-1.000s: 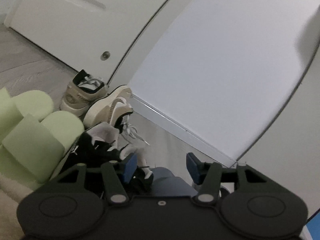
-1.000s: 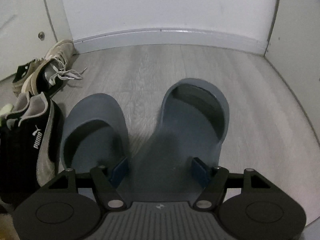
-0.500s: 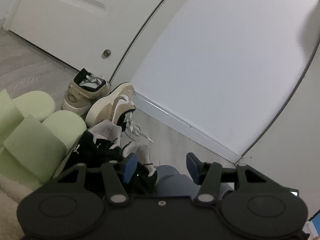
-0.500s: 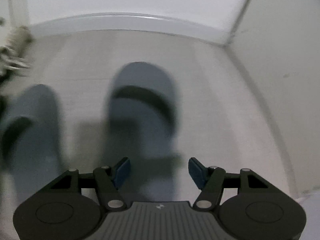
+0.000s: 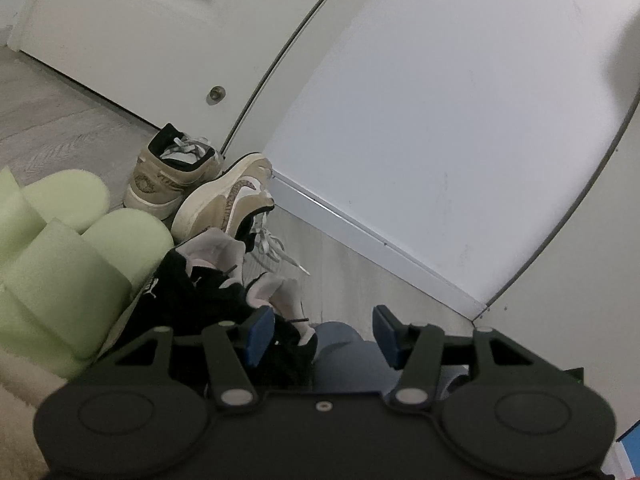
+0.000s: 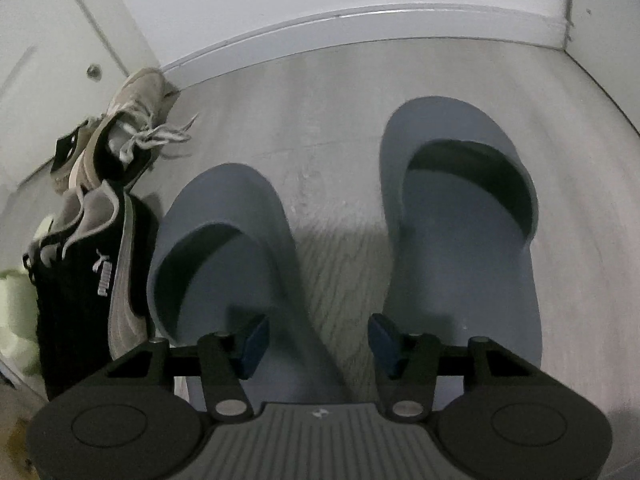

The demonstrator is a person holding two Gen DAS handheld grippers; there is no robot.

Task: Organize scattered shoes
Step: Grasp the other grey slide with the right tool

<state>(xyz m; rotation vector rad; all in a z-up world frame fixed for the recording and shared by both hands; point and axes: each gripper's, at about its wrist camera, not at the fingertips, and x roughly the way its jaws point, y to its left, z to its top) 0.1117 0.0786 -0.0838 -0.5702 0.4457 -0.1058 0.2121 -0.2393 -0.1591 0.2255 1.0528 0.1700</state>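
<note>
Floor [image 6: 340,92]; R tongs [image 6: 316,338] wide, low.

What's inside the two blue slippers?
Nothing that shows. Both blue slippers lie on the grey floor with bare footbeds. Under each strap it is dark, so the toe ends are hidden. The right gripper covers their heels.

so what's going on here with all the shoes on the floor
A person holding two grippers is tidying shoes along a wall. The right gripper is open and empty above the gap between two blue slides, which sit side by side, toes toward the wall. The left gripper is open too, holding nothing, over a black sneaker. Green slides and two tan sneakers sit further left.
</note>
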